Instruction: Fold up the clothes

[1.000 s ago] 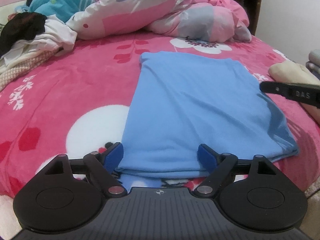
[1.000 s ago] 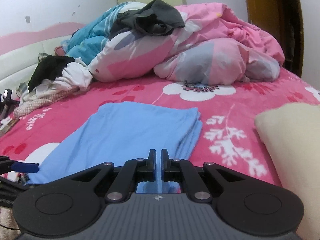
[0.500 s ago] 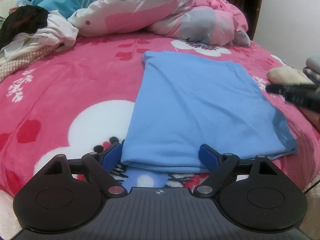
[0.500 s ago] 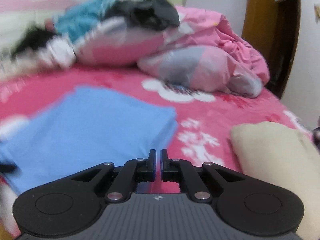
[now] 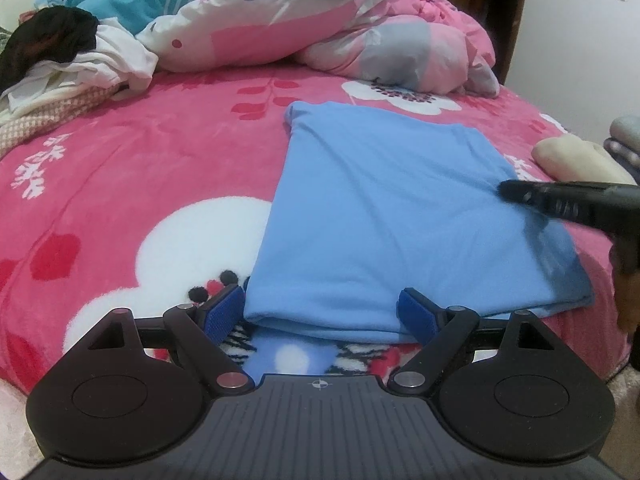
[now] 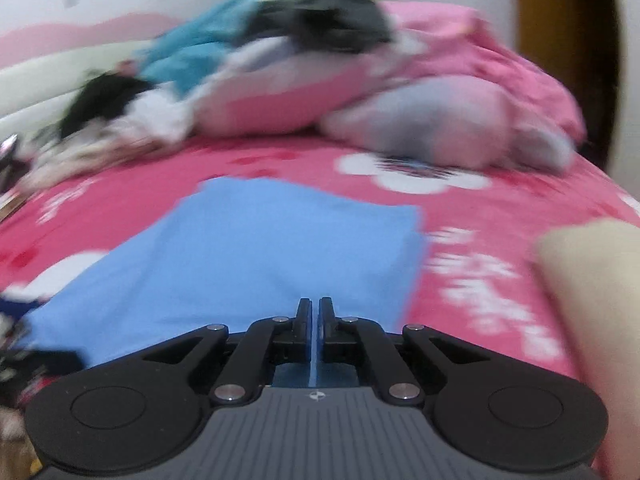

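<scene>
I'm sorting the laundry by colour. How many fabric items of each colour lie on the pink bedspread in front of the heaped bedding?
Blue: 1, the folded blue garment
Cream: 1, the folded cream item
Grey: 1, partly out of frame, the grey folded piece
Total: 3

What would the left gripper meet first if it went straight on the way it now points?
Probably the folded blue garment: its near edge lies between the open fingers of the left gripper. Depth is unclear, so the pink blanket beneath might come first.
</scene>
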A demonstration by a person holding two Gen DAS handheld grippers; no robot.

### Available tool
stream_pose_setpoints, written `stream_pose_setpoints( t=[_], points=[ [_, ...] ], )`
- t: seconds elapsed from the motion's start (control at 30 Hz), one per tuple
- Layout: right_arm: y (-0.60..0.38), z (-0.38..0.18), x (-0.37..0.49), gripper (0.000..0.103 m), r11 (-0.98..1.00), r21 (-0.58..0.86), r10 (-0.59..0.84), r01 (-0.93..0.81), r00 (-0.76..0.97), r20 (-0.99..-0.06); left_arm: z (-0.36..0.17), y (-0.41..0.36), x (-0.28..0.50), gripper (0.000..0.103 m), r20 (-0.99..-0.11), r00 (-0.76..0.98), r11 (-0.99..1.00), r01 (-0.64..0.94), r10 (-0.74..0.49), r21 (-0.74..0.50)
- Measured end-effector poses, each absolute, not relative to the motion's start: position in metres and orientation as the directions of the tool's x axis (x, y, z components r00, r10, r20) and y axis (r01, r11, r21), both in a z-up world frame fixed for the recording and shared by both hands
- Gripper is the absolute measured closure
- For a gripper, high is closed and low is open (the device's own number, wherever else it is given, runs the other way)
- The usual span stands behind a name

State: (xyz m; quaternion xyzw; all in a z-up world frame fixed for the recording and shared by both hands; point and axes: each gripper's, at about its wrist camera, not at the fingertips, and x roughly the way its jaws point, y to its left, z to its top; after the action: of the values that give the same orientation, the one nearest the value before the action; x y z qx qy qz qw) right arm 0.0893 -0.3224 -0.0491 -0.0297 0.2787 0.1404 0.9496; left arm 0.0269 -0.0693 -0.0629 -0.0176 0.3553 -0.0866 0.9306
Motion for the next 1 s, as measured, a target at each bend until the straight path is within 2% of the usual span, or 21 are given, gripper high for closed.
stream_pose_setpoints(
  t=[0.13, 0.23, 0.33, 0.43, 0.53, 0.63, 0.7, 0.83, 1.0],
  points=[
    [-0.314, -0.037, 0.086, 0.099, 0.946, 0.055, 0.302, -0.321, 0.802, -0.515, -0.063, -0.069, 0.026, 0.017, -0.655, 0.735, 0.984, 0.148, -0.175, -0.097],
    [-0.280, -0.034, 0.073, 0.099, 0.863, 0.065, 0.467, -0.501, 0.742, -0.482, -0.063, -0.071, 0.027, 0.017, -0.659, 0.733, 0.985, 0.146, -0.170, -0.091],
    [-0.253, -0.043, 0.077, 0.100, 0.802, 0.083, 0.543, -0.592, 0.663, -0.516, -0.062, -0.072, 0.027, 0.017, -0.665, 0.729, 0.986, 0.144, -0.164, -0.086],
    [-0.255, -0.061, 0.100, 0.103, 0.846, 0.063, 0.464, -0.530, 0.672, -0.577, -0.062, -0.073, 0.029, 0.017, -0.672, 0.724, 0.987, 0.141, -0.158, -0.080],
    [-0.288, -0.061, 0.124, 0.103, 0.878, 0.195, 0.466, -0.438, 0.683, -0.563, -0.061, -0.074, 0.030, 0.017, -0.679, 0.719, 0.988, 0.137, -0.152, -0.076],
    [-0.303, -0.057, 0.130, 0.103, 0.932, 0.120, 0.346, -0.342, 0.744, -0.571, -0.060, -0.075, 0.031, 0.017, -0.686, 0.713, 0.989, 0.131, -0.143, -0.070],
    [-0.310, -0.057, 0.131, 0.103, 0.935, 0.134, 0.342, -0.327, 0.741, -0.578, -0.059, -0.077, 0.031, 0.017, -0.691, 0.710, 0.990, 0.127, -0.136, -0.064],
    [-0.306, -0.052, 0.126, 0.103, 0.964, 0.045, 0.241, -0.262, 0.787, -0.568, -0.058, -0.080, 0.033, 0.017, -0.704, 0.701, 0.992, 0.117, -0.118, -0.050],
    [-0.304, -0.045, 0.115, 0.102, 0.941, 0.105, 0.325, -0.323, 0.767, -0.553, -0.056, -0.083, 0.033, 0.017, -0.714, 0.693, 0.994, 0.105, -0.097, -0.033]
  ],
)
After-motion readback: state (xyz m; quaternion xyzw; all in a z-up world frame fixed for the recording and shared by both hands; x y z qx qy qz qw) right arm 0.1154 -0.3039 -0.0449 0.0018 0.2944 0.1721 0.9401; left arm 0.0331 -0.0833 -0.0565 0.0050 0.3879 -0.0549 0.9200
